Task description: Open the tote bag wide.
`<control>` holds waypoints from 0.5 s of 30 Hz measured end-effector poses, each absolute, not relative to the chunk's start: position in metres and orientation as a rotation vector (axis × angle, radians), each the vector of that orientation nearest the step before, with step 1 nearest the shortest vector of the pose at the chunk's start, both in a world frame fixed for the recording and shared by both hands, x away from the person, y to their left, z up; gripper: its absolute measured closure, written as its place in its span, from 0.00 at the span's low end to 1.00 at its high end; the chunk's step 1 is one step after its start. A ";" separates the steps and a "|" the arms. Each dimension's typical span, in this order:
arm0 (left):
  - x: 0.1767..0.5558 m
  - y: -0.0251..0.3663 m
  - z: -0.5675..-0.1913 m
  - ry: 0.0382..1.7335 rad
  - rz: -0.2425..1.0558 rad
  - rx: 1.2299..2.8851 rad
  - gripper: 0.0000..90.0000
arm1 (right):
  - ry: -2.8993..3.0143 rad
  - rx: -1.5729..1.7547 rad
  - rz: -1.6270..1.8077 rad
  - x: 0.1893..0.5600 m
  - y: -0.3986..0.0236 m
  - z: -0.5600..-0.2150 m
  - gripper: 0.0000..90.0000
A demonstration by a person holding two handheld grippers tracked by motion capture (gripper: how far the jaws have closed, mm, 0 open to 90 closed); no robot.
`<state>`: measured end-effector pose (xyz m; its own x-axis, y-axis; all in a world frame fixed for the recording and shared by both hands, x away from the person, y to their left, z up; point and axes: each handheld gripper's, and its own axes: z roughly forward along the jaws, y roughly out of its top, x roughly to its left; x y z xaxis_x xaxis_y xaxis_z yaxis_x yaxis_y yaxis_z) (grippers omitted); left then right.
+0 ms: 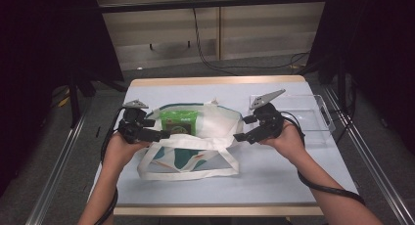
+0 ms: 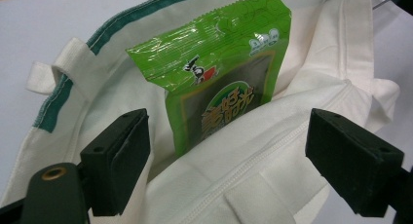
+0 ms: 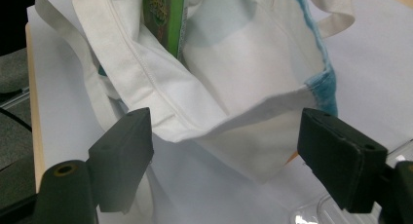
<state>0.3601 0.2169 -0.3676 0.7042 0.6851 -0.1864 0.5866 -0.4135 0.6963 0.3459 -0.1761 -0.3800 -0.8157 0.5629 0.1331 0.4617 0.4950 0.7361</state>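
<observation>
Nearest me, the white tote bag [image 1: 195, 151] lies flat on the table [image 1: 274, 181], its mouth facing away; my left gripper [image 1: 159, 128] sits at the bag's left rim and my right gripper [image 1: 244, 128] at its right rim, both with jaws spread wide, the cloth edge between the pads but not pinched. Farther in, the green snack packet [image 1: 179, 121] stands inside the bag's mouth, between my grippers and closer to the left; beyond, at far right, a clear tray [image 1: 320, 112] rests.
</observation>
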 end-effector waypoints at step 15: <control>0.353 0.219 -0.375 0.965 0.140 2.086 0.14 | 2.586 0.920 1.231 0.357 -0.174 -0.373 0.19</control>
<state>0.3527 0.2186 -0.3754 0.7010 0.6785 -0.2196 0.5879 -0.3755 0.7165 0.3572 -0.1738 -0.3730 -0.8050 0.5778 0.1346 0.4688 0.4804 0.7413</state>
